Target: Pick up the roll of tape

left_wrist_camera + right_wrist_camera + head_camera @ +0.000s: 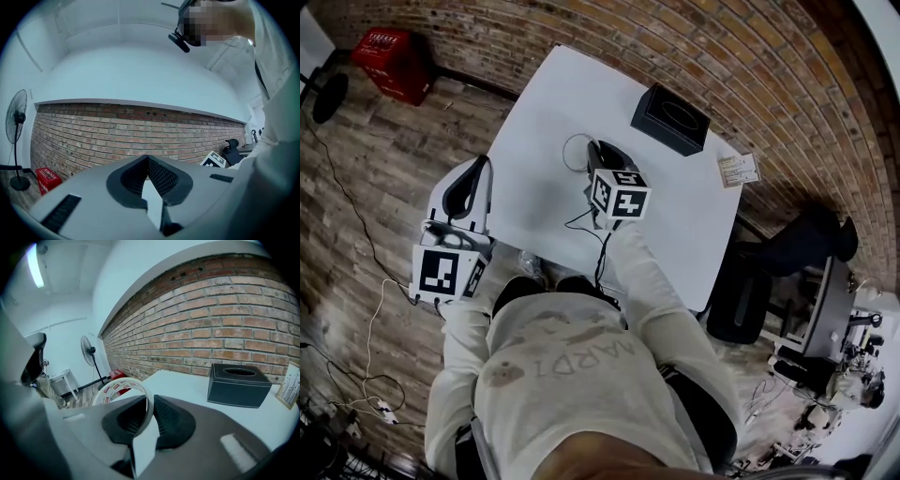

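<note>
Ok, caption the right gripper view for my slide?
Right claw clamps white printed tape roll near black tissue box.

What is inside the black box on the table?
The black box on the white table has an oval hole in its top. It is dark in there, so what it holds can't be seen.

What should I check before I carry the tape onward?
1. Right tongs shut on the roll of tape: ok.
2. One jaw inside the ring, one outside: ok.
3. Roll clear of the table: cannot tell, its lower rim is hidden.
4. Black box well apart from the roll: ok.
5. Left tongs shut and empty: ok.
</note>
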Action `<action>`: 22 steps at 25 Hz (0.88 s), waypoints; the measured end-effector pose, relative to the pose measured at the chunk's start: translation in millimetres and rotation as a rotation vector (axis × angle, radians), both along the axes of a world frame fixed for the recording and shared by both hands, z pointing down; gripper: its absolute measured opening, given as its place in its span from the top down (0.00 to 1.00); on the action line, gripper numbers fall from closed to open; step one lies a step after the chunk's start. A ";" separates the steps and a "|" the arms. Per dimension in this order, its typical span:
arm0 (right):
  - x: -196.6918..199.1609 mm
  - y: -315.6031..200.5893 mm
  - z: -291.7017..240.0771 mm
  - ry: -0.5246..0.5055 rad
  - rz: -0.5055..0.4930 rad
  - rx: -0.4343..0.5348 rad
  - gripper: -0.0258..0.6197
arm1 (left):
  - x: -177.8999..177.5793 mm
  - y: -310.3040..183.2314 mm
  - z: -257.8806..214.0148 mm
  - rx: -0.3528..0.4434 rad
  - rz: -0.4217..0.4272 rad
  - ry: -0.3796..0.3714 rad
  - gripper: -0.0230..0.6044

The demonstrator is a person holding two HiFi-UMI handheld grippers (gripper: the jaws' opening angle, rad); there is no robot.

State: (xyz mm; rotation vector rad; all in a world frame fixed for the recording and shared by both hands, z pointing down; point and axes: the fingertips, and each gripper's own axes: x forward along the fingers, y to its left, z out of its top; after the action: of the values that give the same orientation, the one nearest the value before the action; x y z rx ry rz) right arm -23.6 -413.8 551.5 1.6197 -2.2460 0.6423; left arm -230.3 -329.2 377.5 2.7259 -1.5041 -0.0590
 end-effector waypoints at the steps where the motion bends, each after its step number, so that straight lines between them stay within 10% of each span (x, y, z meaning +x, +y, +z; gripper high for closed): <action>1: 2.2 4.4 -4.5 -0.006 -0.001 0.009 0.87 | 4.0 2.3 -1.0 0.002 0.004 -0.001 0.96; 22: 63.9 98.2 -100.3 -0.013 0.024 0.235 0.87 | 74.7 58.7 -23.5 0.039 0.054 -0.005 0.96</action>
State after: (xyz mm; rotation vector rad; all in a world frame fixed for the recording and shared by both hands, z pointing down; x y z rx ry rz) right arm 40.3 -315.6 451.2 1.7555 -2.3895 0.4077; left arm -155.7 -270.5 354.1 2.7967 -1.4454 -0.0813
